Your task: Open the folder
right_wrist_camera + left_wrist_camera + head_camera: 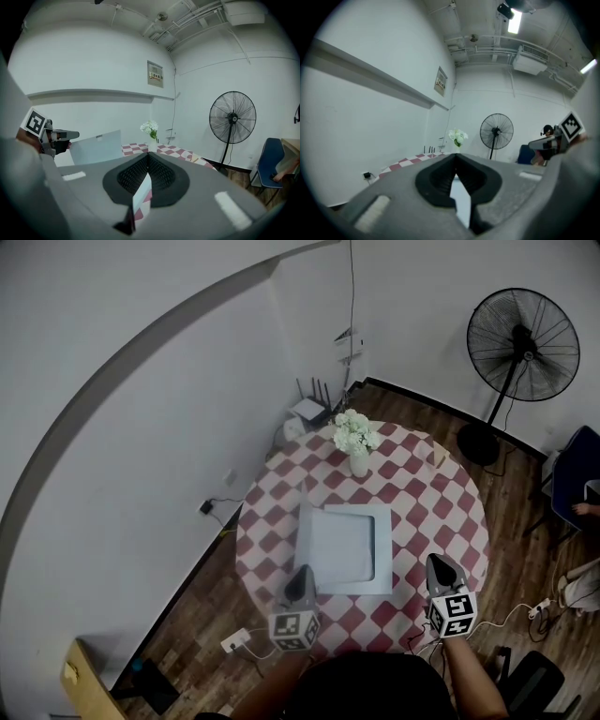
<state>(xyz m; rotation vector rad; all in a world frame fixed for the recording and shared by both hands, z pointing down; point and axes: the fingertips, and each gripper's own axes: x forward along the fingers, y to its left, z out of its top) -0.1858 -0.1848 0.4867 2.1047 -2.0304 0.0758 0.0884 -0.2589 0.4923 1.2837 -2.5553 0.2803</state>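
The pale blue-white folder (352, 549) lies in the middle of the round checked table (441, 512). Its left cover (306, 540) stands lifted along the left edge. In the right gripper view this cover (96, 146) shows as an upright pale sheet. My left gripper (302, 570) is shut on the cover's near edge, and a white strip shows between its jaws (455, 157). My right gripper (437, 561) hangs over the cloth to the right of the folder, apart from it. Its jaws (148, 154) meet at the tip with nothing held.
A white vase of flowers (356, 439) stands on the table beyond the folder. A standing fan (520, 334) and a blue chair (577, 474) are at the far right. Cables and a power strip (236, 641) lie on the wooden floor.
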